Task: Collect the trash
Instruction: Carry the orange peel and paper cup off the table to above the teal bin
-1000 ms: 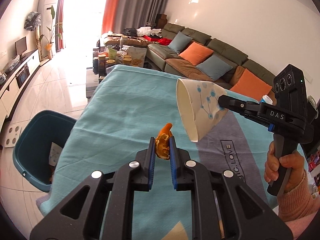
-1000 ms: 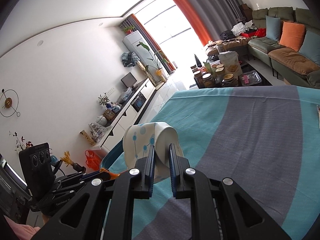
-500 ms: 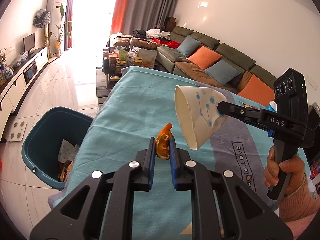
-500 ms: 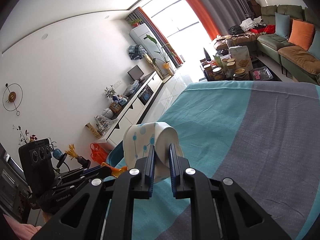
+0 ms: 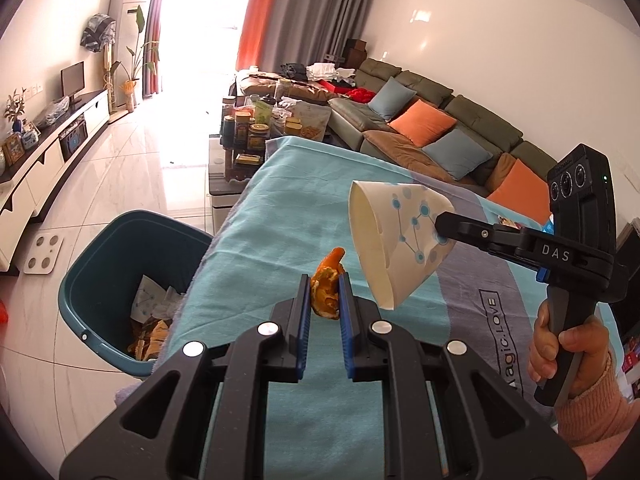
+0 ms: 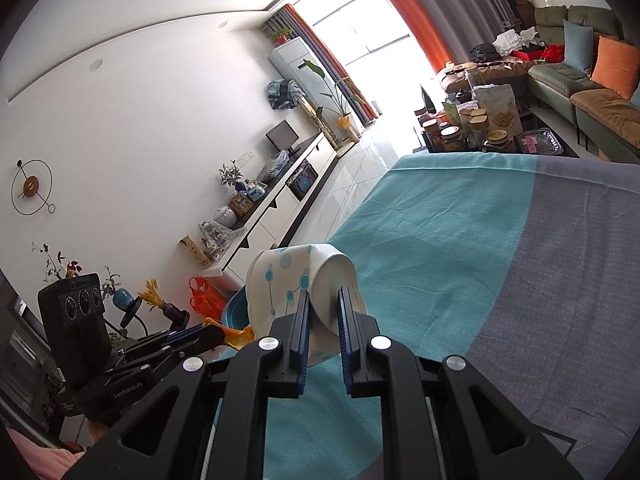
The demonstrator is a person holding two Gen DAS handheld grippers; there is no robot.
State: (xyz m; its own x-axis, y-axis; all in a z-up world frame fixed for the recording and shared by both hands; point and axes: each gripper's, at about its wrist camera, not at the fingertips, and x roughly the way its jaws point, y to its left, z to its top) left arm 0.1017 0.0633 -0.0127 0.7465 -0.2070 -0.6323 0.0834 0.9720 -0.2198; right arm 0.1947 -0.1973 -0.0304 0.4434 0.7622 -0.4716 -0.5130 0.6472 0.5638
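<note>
My left gripper [image 5: 325, 280] is shut on a piece of orange peel [image 5: 326, 286], held above the left side of the table. My right gripper [image 6: 323, 294] is shut on the squashed base of a white paper cup [image 6: 292, 284] with a blue dot pattern; the cup [image 5: 396, 236] lies sideways with its mouth facing left. A teal trash bin [image 5: 116, 280] stands on the floor left of the table, with paper and wrappers inside. In the right wrist view only a sliver of the bin [image 6: 234, 312] shows behind the cup, and the left gripper [image 6: 218, 334] with the peel [image 6: 236, 334] is low left.
The table wears a teal and grey cloth [image 5: 280, 216]. A person's hand [image 5: 560, 356] in a pink sleeve grips the right handle. Beyond the table stand a low table with jars [image 5: 248, 132] and a sofa [image 5: 420, 120]. A white TV cabinet [image 5: 48, 160] lines the left wall.
Both grippers have drifted left toward the table's edge, carrying the peel and the cup. More of the bin and its contents shows in the left wrist view.
</note>
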